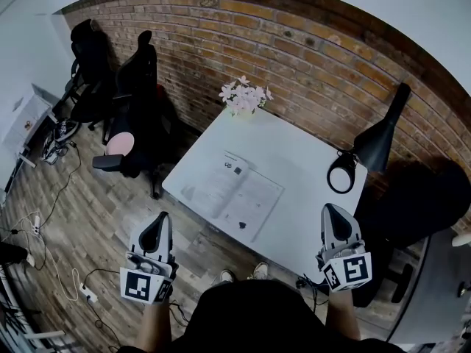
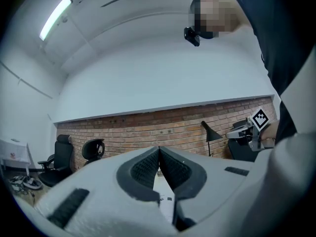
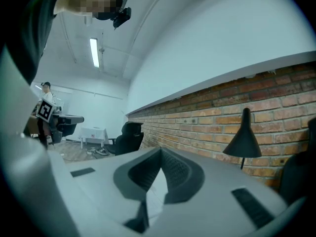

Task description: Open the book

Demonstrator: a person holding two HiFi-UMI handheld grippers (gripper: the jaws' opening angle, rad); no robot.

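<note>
The book (image 1: 234, 190) is seen lying open on the table (image 1: 298, 160), with left claw (image 1: 157, 225) and right claw (image 1: 333, 215) both held closed, empty.

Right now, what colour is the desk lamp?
The lamp is black; head view shows it best.

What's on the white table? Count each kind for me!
Open book: 1
Bunch of pink flowers: 1
Black lamp: 1
Total: 3
</note>
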